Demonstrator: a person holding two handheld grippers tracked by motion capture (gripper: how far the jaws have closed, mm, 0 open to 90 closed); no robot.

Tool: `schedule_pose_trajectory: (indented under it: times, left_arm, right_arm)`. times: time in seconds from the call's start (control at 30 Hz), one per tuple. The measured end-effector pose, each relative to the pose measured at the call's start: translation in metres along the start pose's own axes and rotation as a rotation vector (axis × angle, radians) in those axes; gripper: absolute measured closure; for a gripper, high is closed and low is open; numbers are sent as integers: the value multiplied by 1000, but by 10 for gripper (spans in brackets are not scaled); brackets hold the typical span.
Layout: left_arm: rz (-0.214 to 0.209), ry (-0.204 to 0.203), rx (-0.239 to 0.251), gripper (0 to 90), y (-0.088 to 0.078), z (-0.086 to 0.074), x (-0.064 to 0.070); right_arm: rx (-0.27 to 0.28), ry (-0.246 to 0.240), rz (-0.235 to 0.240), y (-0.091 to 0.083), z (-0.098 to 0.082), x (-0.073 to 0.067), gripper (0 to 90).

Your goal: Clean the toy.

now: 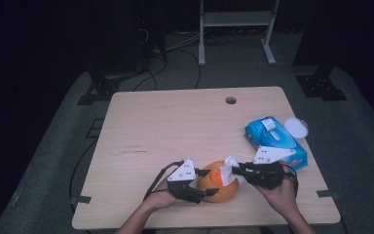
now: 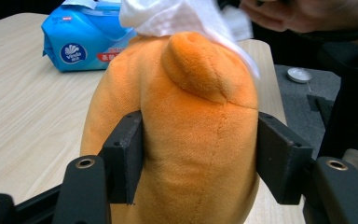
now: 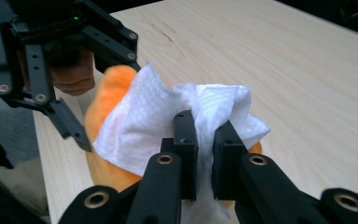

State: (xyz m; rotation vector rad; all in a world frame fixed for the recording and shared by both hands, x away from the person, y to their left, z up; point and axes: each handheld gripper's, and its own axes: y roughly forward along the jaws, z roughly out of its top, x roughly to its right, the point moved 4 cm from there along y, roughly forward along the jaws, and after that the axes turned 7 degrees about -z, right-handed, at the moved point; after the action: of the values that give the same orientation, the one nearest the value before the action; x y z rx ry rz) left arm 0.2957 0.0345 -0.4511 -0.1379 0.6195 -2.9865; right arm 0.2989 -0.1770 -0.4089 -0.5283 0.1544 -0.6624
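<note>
both gripping | left hand-held gripper (image 2: pixel 196 158): orange plush (image 2: pixel 186 140) | right hand-held gripper (image 3: pixel 205 154): white wipe (image 3: pixel 168 116)

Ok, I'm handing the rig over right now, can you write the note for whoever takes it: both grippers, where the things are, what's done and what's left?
Left gripper: jaws clamped on the sides of the orange plush toy, holding it at the near edge of the table.
Right gripper: jaws shut on a bunched white wet wipe, which lies against the top of the toy.
Blue wet-wipe pack lies to the right of the toy, with a white round lid beside it off the table edge.
Done: wipe in hand, toy steadied, wipe on the toy.
Left: probably wipe the remaining surface, then set down toy and wipe.
</note>
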Motion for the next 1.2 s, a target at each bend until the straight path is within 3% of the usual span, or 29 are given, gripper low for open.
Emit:
schedule_pose_trajectory:
  times: [0.13, 0.17, 0.23, 0.3, 0.37, 0.43, 0.47, 0.53, 0.77, 0.83, 0.9, 0.97, 1.03, 1.1, 1.2]
  left_arm:
    - [26, -40, 29, 209, 1, 4, -5]
    - [21, -41, 32, 205, 1, 3, -5]
    - [21, -21, 27, 286, 1, 2, -3]
    - [22, -17, 26, 338, 3, 3, -1]
    - [20, -8, 18, 354, 6, 3, 1]
    - [14, 15, 2, 368, 9, 2, 6]
    - [12, 17, -3, 378, 9, 2, 7]
    - [14, 3, 3, 391, 8, 1, 6]
    - [15, 5, 8, 374, 6, 1, 4]
    - [18, -11, 22, 293, 8, 2, 3]
    - [23, -29, 34, 176, 12, 4, 3]
    - [52, -26, 6, 109, 14, 6, 3]
    - [52, -5, -9, 161, 11, 6, 3]
    - [47, -4, -13, 248, 6, 4, 1]
    - [44, -23, -9, 304, 2, 3, -3]
  right_arm:
    - [4, 5, 22, 1, -2, 0, 819]
    - [4, 7, 25, 1, -2, -1, 819]
    - [6, 3, 26, 1, -1, -1, 819]
    - [27, 9, 66, -2, 3, -5, 820]
    - [53, -16, 112, -4, 8, -14, 820]
    - [62, -74, 146, -3, 14, -29, 819]
    - [52, -109, 141, -1, 16, -36, 819]
    - [39, -119, 111, 1, 18, -38, 820]
    - [-14, -1, 5, 0, 1, 0, 820]
    - [-14, 33, 10, -1, -3, 4, 820]
    - [-11, 19, 6, 0, -2, 0, 819]
    - [4, 10, 28, 2, 2, -8, 818]
    - [22, -14, 77, 5, 6, -19, 817]
    - [17, -46, 64, 6, 8, -24, 818]
    - [23, -8, 59, 6, 7, -16, 819]
